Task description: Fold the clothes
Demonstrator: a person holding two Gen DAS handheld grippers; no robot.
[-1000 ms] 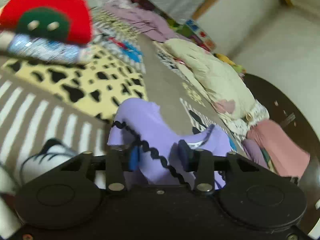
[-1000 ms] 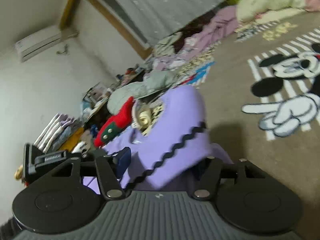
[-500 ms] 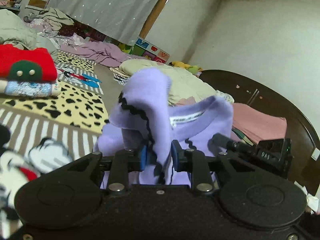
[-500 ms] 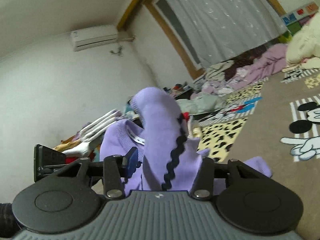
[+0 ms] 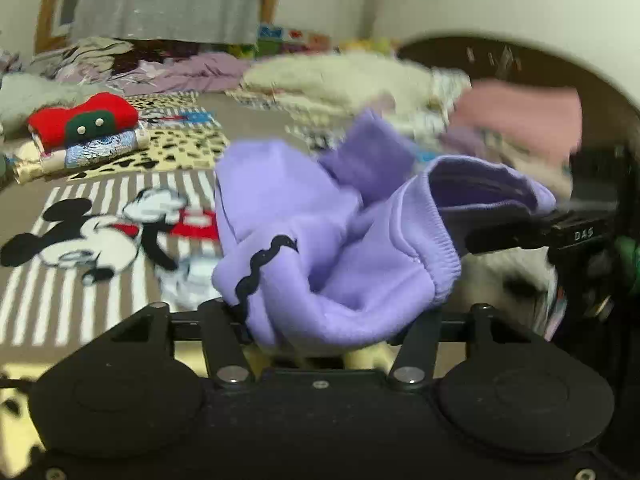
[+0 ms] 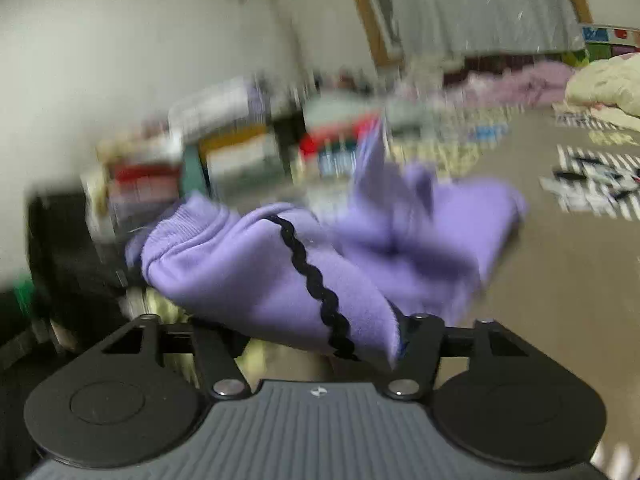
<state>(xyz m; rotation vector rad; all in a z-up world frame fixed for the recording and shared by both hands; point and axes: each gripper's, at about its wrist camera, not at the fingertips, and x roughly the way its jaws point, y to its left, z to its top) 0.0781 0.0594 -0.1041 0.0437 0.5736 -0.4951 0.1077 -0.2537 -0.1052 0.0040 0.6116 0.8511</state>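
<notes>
Where clothes pile (image 5: 352, 80), cartoon rug (image 5: 92, 236) lies.

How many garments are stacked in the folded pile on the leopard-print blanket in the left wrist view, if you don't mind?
3 visible: a red garment on top, a blue-patterned one beneath, and a cream one at the bottom. More may be hidden.

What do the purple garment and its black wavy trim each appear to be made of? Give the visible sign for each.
Purple garment: probably soft fleece-like knit, matte with a slight nap, ribbed at its cuff. Black wavy trim: looks like woven rickrack braid, a zigzag band lying on the fabric.
</notes>
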